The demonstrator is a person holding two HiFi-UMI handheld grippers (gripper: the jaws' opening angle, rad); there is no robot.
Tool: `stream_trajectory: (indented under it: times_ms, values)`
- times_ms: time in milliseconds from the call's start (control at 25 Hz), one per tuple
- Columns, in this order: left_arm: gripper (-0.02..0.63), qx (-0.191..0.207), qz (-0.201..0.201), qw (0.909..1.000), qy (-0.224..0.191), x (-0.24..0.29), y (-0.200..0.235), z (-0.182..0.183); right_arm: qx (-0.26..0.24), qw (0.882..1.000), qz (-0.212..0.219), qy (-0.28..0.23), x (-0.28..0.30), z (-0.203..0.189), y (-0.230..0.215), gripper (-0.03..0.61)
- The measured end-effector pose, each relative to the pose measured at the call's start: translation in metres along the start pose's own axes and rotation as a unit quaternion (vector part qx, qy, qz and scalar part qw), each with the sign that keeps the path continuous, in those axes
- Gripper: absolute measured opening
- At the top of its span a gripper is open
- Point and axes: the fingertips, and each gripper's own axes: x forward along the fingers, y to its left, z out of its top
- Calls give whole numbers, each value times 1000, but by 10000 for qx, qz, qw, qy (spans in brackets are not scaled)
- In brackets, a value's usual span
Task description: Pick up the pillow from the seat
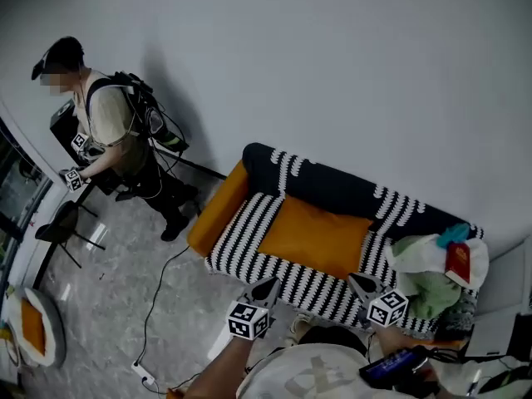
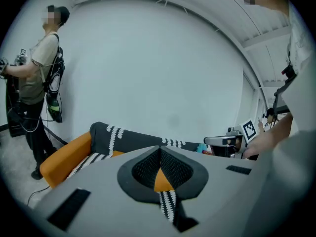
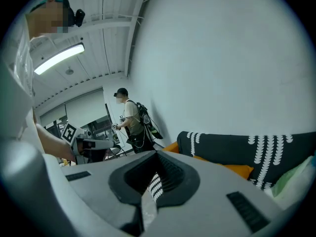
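An orange pillow lies flat on the black-and-white striped seat of a small sofa. My left gripper hovers over the seat's front edge, just short of the pillow's near left corner, shut and empty. My right gripper hangs over the front edge by the pillow's near right corner, also shut with nothing in it. In the left gripper view the closed jaws point at the sofa, with orange pillow showing beyond them. The right gripper view shows its closed jaws and the pillow's corner against the dark backrest.
A heap of clothes and a red item fills the sofa's right end. The sofa has an orange left armrest. Another person with grippers stands at far left by a chair. A cable runs across the floor.
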Motion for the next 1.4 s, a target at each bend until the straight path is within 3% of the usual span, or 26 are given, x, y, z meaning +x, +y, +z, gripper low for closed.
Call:
stream_trajectory:
  times_ms: [320, 640, 1000, 1400]
  values:
    - [9, -45, 50, 9999, 139, 46, 56, 28, 73, 10000, -27, 52, 60, 30, -36, 14]
    - [9, -1, -36, 9992, 402, 155, 76, 48, 216, 9996, -174, 96, 96, 50, -139, 14]
    - [9, -86, -134, 9977, 663, 179, 115, 59, 456, 9977, -458, 198, 124, 48, -155, 14]
    - [9, 50, -644, 9911, 1162, 219, 159, 52, 705, 9905, -1164, 203, 148, 45, -179, 14]
